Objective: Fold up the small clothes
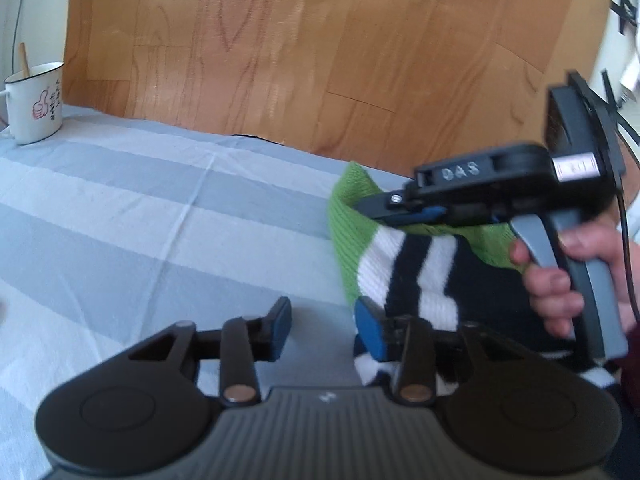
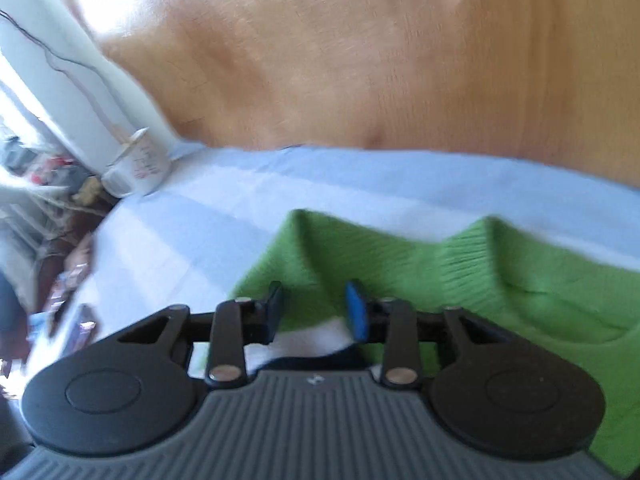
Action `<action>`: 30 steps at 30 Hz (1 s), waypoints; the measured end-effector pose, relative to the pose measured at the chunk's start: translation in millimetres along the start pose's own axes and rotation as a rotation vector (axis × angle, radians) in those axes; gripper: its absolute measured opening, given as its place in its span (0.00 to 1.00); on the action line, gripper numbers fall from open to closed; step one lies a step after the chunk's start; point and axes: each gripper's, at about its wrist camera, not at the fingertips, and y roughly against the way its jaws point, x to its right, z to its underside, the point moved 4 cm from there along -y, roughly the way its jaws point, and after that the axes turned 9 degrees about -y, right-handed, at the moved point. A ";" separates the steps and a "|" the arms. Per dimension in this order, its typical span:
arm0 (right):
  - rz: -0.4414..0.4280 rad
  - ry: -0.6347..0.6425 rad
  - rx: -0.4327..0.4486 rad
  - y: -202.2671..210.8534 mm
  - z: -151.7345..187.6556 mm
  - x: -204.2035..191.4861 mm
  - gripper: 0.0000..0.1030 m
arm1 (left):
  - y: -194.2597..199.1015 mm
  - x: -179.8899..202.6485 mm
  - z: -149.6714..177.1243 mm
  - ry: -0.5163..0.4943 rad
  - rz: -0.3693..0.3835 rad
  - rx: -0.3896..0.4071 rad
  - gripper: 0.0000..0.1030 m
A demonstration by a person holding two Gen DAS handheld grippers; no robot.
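Where cloth ends, mug [image 1: 35, 102] with stick [image 1: 23, 58].

sweater [image 1: 404, 264]: the near part is hidden behind the left gripper [image 1: 324, 320]; the right part is covered by the right gripper [image 1: 384, 210] and the hand [image 1: 568, 276] holding it
sweater collar [image 2: 400, 240]: smeared by blur in the right wrist view
mug [image 1: 36, 104]: handle cut off by the left edge; the printed characters are too small to read
clutter left of the mug [image 2: 44, 184]: too blurred to tell apart
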 end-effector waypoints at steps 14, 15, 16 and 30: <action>0.094 0.131 0.154 -25.1 -36.3 -34.2 0.10 | 12.6 -27.0 -8.3 0.060 -0.023 0.052 0.52; 0.082 0.128 0.169 -15.8 -31.9 -33.9 0.10 | 13.0 -26.4 -9.3 0.051 -0.013 0.052 0.53; 0.071 0.129 0.179 -4.4 -25.8 -33.3 0.10 | 15.5 -24.5 -10.1 0.037 -0.001 0.055 0.54; -0.016 0.046 0.095 39.5 82.5 -30.5 0.10 | 6.2 -12.5 18.0 -0.106 -0.057 -0.035 0.20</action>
